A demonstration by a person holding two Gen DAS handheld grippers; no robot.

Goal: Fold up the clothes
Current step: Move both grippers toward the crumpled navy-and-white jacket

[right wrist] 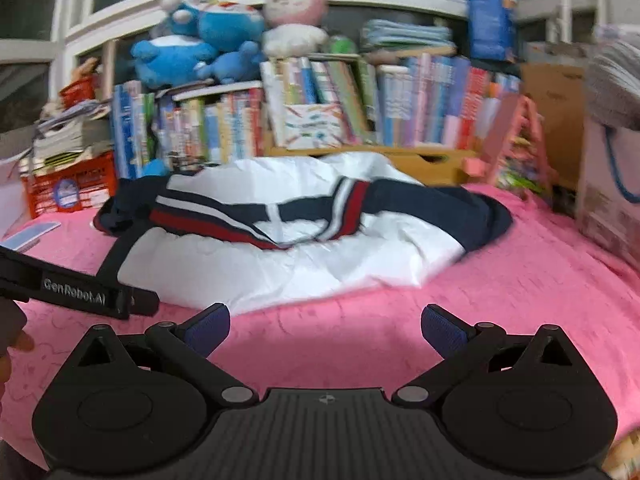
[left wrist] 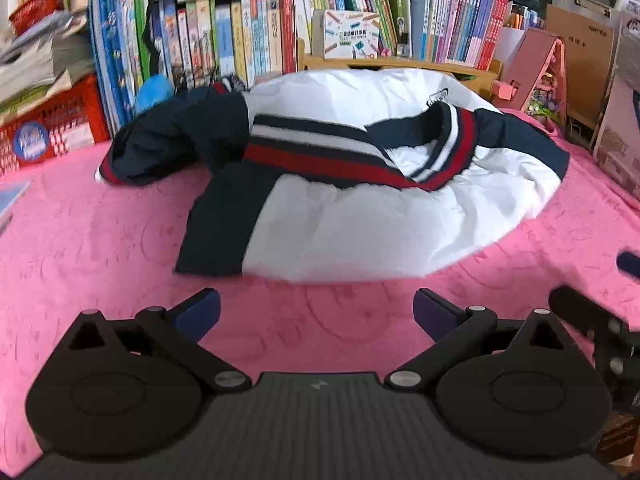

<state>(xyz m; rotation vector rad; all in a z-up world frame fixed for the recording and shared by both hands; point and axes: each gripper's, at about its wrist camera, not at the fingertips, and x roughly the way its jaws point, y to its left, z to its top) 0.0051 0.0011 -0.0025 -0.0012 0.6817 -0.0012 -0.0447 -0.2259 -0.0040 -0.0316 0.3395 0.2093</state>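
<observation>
A white jacket (left wrist: 360, 216) with navy sleeves and red, white and navy striped trim lies bunched on a pink blanket (left wrist: 100, 240), its long axis running from nine o'clock to three o'clock, one navy sleeve (left wrist: 160, 140) trailing toward ten o'clock and the striped collar (left wrist: 452, 140) toward two o'clock. The left gripper (left wrist: 316, 312) hovers near its six o'clock edge, fingers spread wide and empty. The right gripper (right wrist: 326, 326), beside it, is likewise spread wide, holding nothing, before bookshelves (right wrist: 320, 112).
</observation>
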